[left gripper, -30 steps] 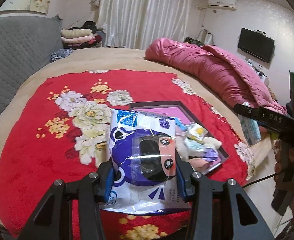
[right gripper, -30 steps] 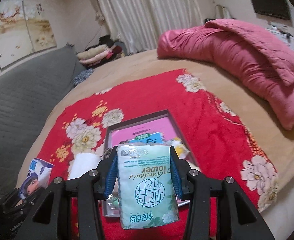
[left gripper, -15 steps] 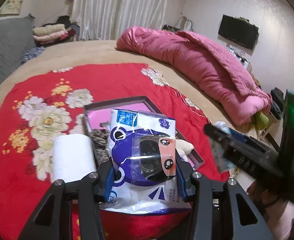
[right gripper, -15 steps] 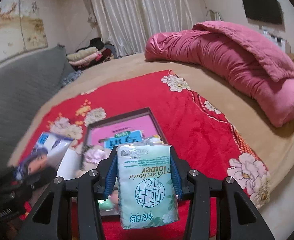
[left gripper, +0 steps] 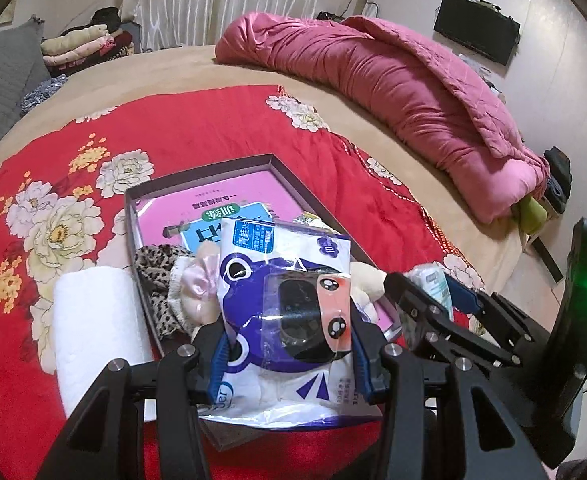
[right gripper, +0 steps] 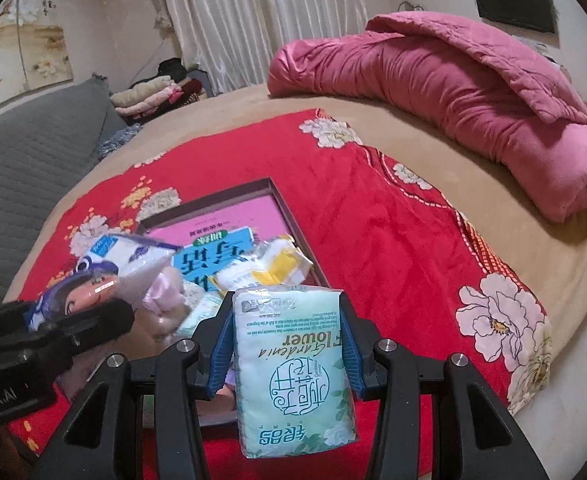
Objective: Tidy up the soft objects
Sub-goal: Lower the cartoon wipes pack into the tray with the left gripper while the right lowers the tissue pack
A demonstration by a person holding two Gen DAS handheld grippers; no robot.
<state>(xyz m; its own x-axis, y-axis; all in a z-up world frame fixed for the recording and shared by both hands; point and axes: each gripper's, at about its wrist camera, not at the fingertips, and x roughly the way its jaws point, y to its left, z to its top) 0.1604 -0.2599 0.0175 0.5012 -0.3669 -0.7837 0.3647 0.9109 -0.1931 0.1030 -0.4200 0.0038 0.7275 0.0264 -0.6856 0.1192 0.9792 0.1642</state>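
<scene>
- Left tool is clenched on a wet-wipe pack, white film with a purple frog face and a clear flip lid; blue pads press its two long sides, so it stands upright between the fingers, top edge pointing away from the tool.
- Right tool is clamped on a tissue pack, pale green, printed "Flower", soft and bulging between the blue pads; held by the sides, likely so the bottom goes down first.
- Both packs hang just above the near end of the tray, a shallow dark box on the red floral blanket of the bed. Judgement: both are about to be dropped in.
- In the tray ahead of the left tool: pink book, blue booklet, leopard-print cloth, pink bow plush. The near half is crowded; the far half, over the books, is freer.
- A white paper roll lies outside the tray, just left of the left tool, not yet sorted.
- The right tool sits just to the right of the left one, the two close together, so collision is a risk when lowering.
- The packs are squashy, so the grip looks secure; the slick film could slip.
</scene>
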